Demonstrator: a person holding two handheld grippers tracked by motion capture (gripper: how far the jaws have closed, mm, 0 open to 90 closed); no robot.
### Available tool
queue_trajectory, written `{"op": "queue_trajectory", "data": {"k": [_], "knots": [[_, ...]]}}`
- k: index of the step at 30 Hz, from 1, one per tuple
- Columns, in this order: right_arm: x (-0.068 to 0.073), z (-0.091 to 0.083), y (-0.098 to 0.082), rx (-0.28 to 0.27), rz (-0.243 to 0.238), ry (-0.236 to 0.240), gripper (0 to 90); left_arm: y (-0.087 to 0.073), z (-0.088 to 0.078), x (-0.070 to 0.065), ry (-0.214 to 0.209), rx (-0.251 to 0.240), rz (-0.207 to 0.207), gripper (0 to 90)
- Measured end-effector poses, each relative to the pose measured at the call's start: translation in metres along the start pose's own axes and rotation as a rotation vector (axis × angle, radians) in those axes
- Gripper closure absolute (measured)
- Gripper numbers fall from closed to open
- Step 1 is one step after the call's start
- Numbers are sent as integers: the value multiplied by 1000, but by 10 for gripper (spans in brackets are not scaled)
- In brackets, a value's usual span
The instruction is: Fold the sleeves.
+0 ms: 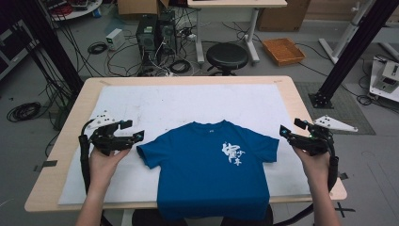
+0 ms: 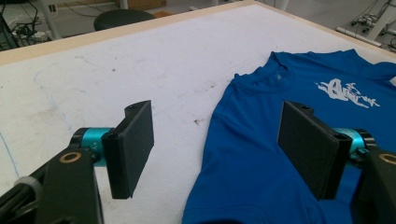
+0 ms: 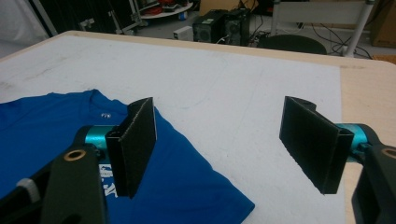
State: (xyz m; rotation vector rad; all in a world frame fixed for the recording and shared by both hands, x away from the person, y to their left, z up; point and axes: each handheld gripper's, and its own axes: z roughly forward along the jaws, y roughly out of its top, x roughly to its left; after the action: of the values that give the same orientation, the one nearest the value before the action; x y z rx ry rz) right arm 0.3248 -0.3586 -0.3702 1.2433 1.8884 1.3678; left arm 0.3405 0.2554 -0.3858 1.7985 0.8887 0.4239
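1. Two forearms come in over the table's [image 1: 301, 99] near edge, one by each near corner, wrists straight and each hand wrapped around its tool from beneath.
2. The blue T-shirt [image 1: 211, 169] lies flat at the middle of the near edge, its hem hanging over that edge and its collar pointing toward the far edge.
3. The left gripper [image 1: 134, 130] hovers just beside the shirt's left sleeve, jaws spread wide with nothing between them.
4. The right gripper [image 1: 287, 131] hangs beside the right sleeve, jaws likewise wide apart and empty.

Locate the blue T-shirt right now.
In the high view the blue T-shirt lies flat on the white mat, between the open left gripper and right gripper, hem over the near edge.
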Motion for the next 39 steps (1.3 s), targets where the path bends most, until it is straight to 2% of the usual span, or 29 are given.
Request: {"op": "queue_trajectory", "data": {"k": [14, 39], "knots": [[-7, 1, -1, 5, 22, -19, 269, -5, 3, 0, -11, 37, -7, 274], [-6, 4, -1, 25, 20, -19, 264, -5, 4, -1, -22, 47, -3, 274]]}}
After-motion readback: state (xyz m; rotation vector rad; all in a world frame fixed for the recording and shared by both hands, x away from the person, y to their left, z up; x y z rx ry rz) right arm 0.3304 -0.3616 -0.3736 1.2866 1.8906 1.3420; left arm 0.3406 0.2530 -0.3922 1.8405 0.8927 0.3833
